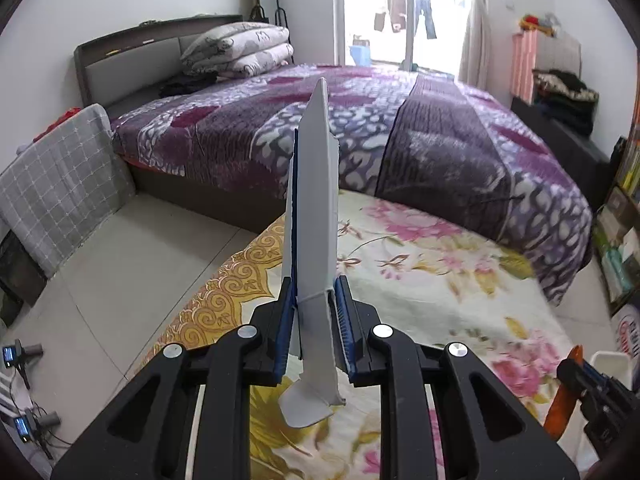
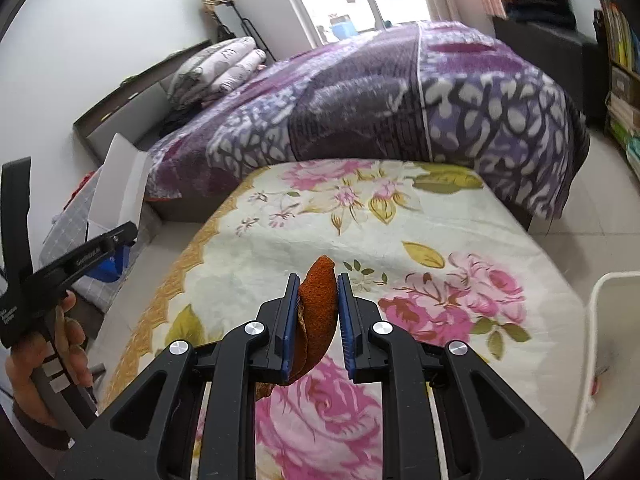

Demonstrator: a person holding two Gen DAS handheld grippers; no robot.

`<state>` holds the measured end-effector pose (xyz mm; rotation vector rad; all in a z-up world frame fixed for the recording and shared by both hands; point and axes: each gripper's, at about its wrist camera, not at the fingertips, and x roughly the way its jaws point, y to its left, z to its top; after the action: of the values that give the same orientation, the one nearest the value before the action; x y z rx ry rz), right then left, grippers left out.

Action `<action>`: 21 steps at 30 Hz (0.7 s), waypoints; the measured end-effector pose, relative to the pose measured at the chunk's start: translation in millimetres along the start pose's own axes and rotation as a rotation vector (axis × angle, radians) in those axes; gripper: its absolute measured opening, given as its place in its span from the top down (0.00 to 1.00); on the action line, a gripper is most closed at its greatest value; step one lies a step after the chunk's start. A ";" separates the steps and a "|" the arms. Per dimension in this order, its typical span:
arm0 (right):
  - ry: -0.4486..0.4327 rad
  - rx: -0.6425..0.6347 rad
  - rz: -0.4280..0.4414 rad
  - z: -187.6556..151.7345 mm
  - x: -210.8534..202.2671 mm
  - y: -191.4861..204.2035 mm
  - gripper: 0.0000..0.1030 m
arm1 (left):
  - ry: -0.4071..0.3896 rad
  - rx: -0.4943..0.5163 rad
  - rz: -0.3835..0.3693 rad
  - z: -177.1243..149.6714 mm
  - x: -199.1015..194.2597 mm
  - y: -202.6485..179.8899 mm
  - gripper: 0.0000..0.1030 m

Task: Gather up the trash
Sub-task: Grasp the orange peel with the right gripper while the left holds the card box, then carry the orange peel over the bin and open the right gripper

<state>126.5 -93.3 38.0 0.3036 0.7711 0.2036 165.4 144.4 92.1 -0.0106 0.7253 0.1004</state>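
My left gripper [image 1: 314, 288] is shut on a flattened grey-white cardboard box [image 1: 314, 200] that stands upright between the blue pads, above the floral cloth. The box and left gripper also show at the left of the right wrist view [image 2: 116, 184]. My right gripper [image 2: 318, 280] is shut on an orange peel [image 2: 318, 300] and holds it above the floral cloth [image 2: 360, 220]. The right gripper with the peel shows at the lower right of the left wrist view [image 1: 576, 376]. A white bin [image 2: 600, 320] stands at the right edge.
A bed with a purple patterned blanket [image 1: 400, 128] lies behind the floral-covered surface. Folded quilts [image 1: 240, 48] sit by the headboard. A grey checked cushion [image 1: 60, 184] leans at the left over tiled floor. Shelves with books [image 2: 624, 60] stand at the right.
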 end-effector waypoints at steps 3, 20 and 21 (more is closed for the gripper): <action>-0.014 -0.028 0.005 0.1 -21.8 0.2 0.83 | -0.009 -0.008 -0.004 -7.6 -20.1 -12.0 0.80; -0.075 0.009 -0.002 -20.3 -91.0 -55.9 0.83 | 0.034 -0.055 -0.100 -68.8 -68.5 -86.9 0.79; -0.074 0.020 -0.009 -21.8 -91.5 -62.5 0.83 | 0.033 -0.047 -0.103 -70.3 -68.5 -91.3 0.80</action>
<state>51.3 -174.2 61.6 0.3249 0.7013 0.1748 76.6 44.4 82.6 -0.0948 0.7542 0.0192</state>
